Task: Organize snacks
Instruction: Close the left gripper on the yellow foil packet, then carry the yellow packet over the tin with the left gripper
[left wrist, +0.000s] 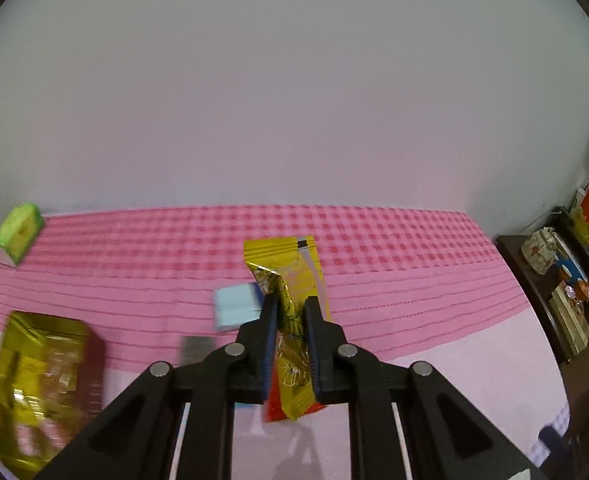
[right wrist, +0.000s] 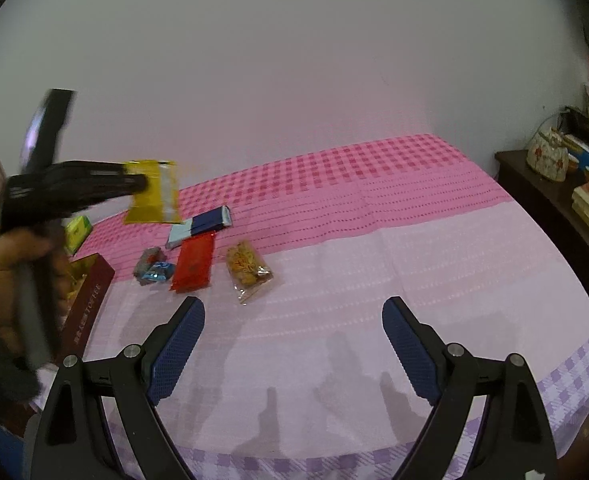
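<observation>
Our left gripper has its 2 fingers clamped on a yellow snack packet, lifted clear off the pink checked cloth. Our right gripper hangs wide with nothing in it. At its 11 o'clock we see a red packet and a clear cracker pack.

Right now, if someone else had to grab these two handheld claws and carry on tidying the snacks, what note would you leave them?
Left gripper: shut on the yellow packet, lifted above the bed.
Right gripper: open, empty, over the bedspread.
On the bed: red packet, clear cookie packet, blue wrapper, blue-and-white packet, green box.
The open maroon box sits at the left.
Left to do: place the yellow packet, probably in that box, then the rest.
</observation>
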{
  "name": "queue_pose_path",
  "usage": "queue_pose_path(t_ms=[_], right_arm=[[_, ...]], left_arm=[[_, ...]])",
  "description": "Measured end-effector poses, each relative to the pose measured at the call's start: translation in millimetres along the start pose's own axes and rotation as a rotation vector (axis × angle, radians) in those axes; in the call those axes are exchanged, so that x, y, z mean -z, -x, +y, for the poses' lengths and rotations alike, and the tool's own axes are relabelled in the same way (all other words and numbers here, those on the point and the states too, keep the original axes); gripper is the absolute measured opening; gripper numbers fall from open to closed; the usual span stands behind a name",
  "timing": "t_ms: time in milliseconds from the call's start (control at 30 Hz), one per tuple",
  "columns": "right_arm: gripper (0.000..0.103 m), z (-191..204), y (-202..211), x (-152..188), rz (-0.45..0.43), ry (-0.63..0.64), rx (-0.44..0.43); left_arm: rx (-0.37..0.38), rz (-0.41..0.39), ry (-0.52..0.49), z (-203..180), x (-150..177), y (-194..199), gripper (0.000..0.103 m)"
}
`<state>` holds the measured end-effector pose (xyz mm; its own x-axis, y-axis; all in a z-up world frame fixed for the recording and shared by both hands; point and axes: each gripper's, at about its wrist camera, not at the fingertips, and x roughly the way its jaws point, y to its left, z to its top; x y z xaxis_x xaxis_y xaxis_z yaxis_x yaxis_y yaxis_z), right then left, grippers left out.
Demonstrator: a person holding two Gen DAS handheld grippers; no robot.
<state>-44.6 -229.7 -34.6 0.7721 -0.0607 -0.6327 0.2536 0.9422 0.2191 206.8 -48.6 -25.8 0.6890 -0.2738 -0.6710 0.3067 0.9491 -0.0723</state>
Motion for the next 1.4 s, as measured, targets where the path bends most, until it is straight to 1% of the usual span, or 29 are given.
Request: queue_pose_path(t_ms=[67,167,367,600,700,800,933,1033,1200,1400], right_arm=[[0.089,3,0,1,0.003,0.010,0.000],[0.089,7,0,2,0.010,0.017,-0.004],[0.090,13,0,5,0.023,0.031,-0.017],[0.091,19,2,6,0.023,0.036,-0.036],[0.091,23,2,7,0.026,0.049,-0.041],[0.091,27,3,8,0.025,0.062,-0.043],[0.091,29,4,8,0.025,0.068,-0.042],[0.091,29,2,9,0.033,0.068,-0.043],[0.091,31,-2,11,0.045,0.076,-0.044],[0.091,30,-4,12,0.052,0.076,-0.049]], left_arm=[[-0.016,-0.014,-0.010,16,1,15,0.014],[-0.048,-0.031,0.014,51,8,43,0.014],[-0.147,-0.046,0.055,125,29,94,0.014],[-0.258,-0.056,0.135,203,46,138,0.014],[-0.289,-0.049,0.151,225,54,150,0.014],[-0.305,-0.040,0.160,238,62,157,0.014],[-0.318,-0.020,0.177,247,73,151,0.014],[-0.319,0.013,0.189,252,80,139,0.014],[-0.322,0.075,0.181,248,95,116,0.014],[-0.302,0.133,0.187,240,117,97,0.014]])
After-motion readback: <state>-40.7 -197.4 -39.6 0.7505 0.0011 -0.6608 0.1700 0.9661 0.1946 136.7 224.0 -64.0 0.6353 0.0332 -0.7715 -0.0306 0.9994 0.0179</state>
